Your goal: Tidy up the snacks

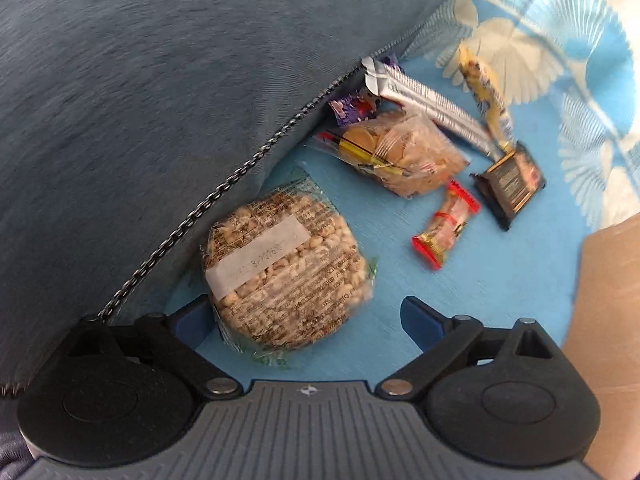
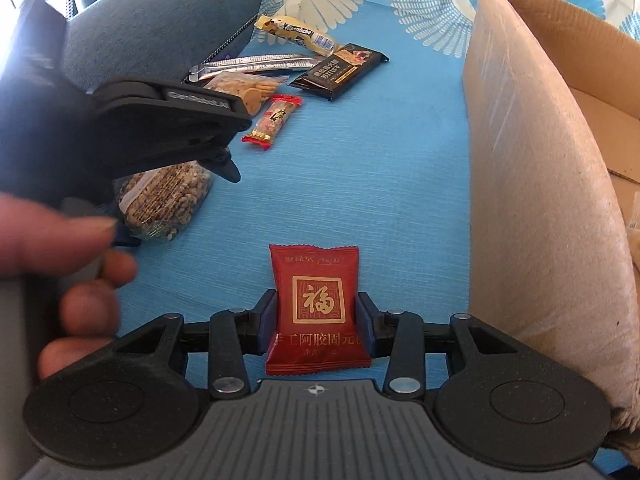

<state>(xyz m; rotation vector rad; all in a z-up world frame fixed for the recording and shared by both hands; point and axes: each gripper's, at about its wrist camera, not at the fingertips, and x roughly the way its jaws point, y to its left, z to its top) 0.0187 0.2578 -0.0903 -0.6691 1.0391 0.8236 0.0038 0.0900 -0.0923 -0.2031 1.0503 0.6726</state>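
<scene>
My left gripper [image 1: 304, 316] hangs open and wide over the blue sheet. A round puffed-grain cake in clear wrap [image 1: 288, 272] lies between its blue fingers, close to the left one and against a cushion; the pads do not press it. My right gripper [image 2: 316, 320] is shut on a red square packet with a gold character [image 2: 318, 300], held upright just above the sheet. In the right wrist view the grain cake [image 2: 168, 196] lies under the other gripper, which a person's hand [image 2: 80, 280] holds.
Farther along the sheet lie a biscuit bag [image 1: 404, 152], a silver stick pack [image 1: 432, 108], a yellow bar [image 1: 484, 88], a black packet [image 1: 510, 180] and a small red-ended candy [image 1: 446, 224]. A blue-grey cushion [image 1: 160, 120] borders the left. An open cardboard box [image 2: 520, 160] stands at right.
</scene>
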